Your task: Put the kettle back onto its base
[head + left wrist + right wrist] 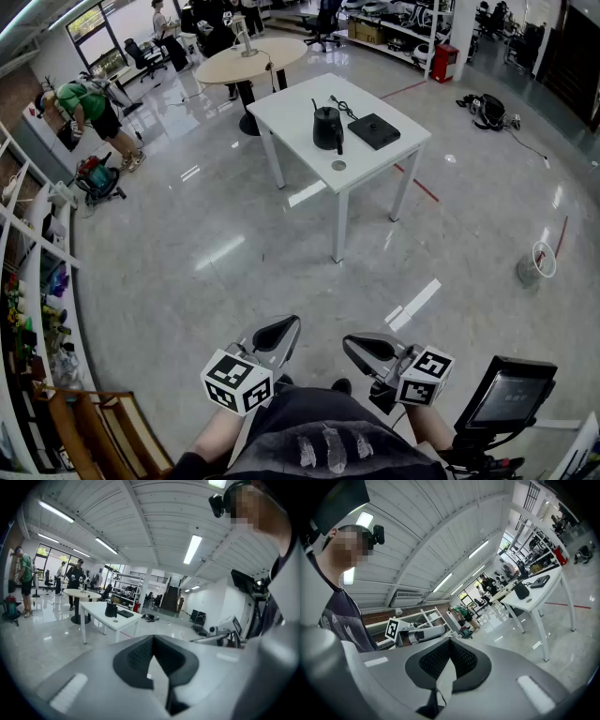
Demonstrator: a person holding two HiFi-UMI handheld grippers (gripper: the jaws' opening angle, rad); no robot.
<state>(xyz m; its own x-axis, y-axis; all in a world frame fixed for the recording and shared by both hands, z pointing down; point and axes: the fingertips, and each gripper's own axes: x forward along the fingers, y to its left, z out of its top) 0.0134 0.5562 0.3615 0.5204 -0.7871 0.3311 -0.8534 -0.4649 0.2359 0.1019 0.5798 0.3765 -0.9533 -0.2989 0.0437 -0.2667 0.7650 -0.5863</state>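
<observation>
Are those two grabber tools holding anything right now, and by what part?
Nothing is held. The left gripper and right gripper both have their jaws together, empty. The kettle stands untouched on the white table, far off.

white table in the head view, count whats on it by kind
black gooseneck kettle: 1
flat black square kettle base with its cord: 1
small grey round disc: 1
total: 3

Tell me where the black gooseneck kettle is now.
Head view, upper centre: the black gooseneck kettle stands on the white table across the floor, just left of its flat black square base, not on it.
</observation>
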